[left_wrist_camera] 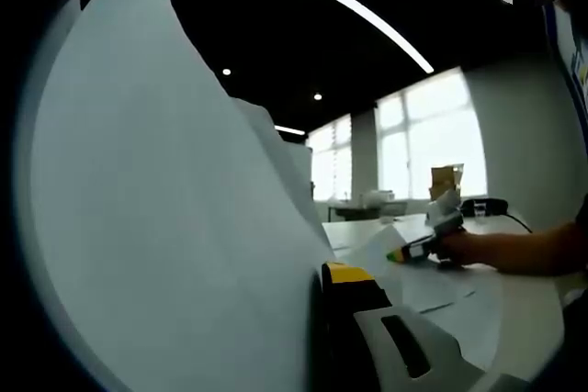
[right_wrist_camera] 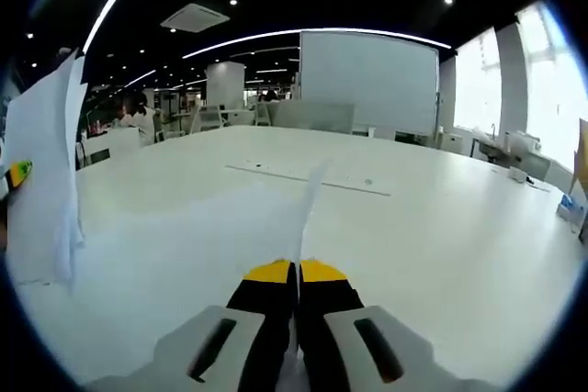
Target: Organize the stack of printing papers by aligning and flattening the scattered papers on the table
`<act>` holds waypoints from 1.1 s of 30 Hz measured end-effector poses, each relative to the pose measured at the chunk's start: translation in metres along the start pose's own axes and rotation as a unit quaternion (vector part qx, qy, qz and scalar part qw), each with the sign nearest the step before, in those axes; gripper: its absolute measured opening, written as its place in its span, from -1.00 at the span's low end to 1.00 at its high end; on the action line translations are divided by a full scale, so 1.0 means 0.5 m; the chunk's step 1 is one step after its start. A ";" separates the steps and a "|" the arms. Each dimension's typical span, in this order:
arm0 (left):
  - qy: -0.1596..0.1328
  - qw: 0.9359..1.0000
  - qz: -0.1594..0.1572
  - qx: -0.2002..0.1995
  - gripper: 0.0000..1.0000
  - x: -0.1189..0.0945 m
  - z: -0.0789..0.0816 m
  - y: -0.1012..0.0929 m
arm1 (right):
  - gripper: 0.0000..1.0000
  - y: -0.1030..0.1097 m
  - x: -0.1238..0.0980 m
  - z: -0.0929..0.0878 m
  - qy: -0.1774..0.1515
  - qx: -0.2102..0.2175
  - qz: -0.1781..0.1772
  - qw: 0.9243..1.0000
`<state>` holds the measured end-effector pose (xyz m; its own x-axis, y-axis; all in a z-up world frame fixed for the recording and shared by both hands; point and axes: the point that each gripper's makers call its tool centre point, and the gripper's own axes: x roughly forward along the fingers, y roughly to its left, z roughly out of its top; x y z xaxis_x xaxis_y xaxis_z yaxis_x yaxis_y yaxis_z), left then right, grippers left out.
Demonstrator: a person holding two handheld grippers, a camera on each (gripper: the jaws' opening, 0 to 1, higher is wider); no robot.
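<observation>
- In the right gripper view the right gripper (right_wrist_camera: 297, 273) has its two yellow-tipped jaws pressed together, pinching the near edge of a thin white sheet of paper (right_wrist_camera: 306, 213) that stands on edge and runs away from the tips.
- In the left gripper view only one yellow-tipped jaw of the left gripper (left_wrist_camera: 323, 273) shows, lying tight against large white papers (left_wrist_camera: 165, 227); the other jaw is hidden behind them, so I cannot tell how far the jaws are open, though the papers appear held up at that jaw.
- Those papers rise steeply from the jaw and cover the left half of the left gripper view, with a second sheet edge stepping out behind the first.
- In the right gripper view, a raised batch of white sheets (right_wrist_camera: 41, 172) stands at the left edge, with a small yellow and green tip beside it.
- In the left gripper view, past the jaw, more loose sheets (left_wrist_camera: 441, 296) lie flat on the white table (left_wrist_camera: 524, 314).
- Further right in that view, a person's hand (left_wrist_camera: 459, 247) and forearm reach in from the right, low over the table, gripping the other gripper.
- In the right gripper view the table top (right_wrist_camera: 441, 218) stretches away bare towards a whiteboard (right_wrist_camera: 367, 80).
- Windows (left_wrist_camera: 432, 140) and ceiling lights lie furthest off.
</observation>
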<state>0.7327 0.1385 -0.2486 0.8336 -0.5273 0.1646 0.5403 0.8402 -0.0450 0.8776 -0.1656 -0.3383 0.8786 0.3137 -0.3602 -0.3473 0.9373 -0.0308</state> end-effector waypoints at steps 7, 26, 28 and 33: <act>0.001 1.000 -0.001 0.000 -0.80 0.001 0.001 -0.004 | -1.00 0.003 -0.006 0.010 -0.007 -0.003 -0.001 1.000; 0.002 1.000 0.000 0.001 -0.80 0.006 0.002 -0.004 | -1.00 0.008 -0.022 0.043 -0.033 -0.021 -0.006 0.999; 0.003 1.000 0.001 0.001 -0.80 0.006 0.002 -0.004 | -1.00 0.008 -0.024 0.046 -0.036 -0.022 -0.007 0.999; 0.003 1.000 0.001 0.001 -0.80 0.005 0.001 -0.004 | -1.00 0.007 -0.029 0.054 -0.042 -0.024 -0.008 0.999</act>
<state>0.7338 0.1354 -0.2477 0.8352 -0.5267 0.1584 0.5387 0.8414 -0.0427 0.8725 -0.1626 -0.3081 0.9080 0.3117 -0.2801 -0.3460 0.9347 -0.0813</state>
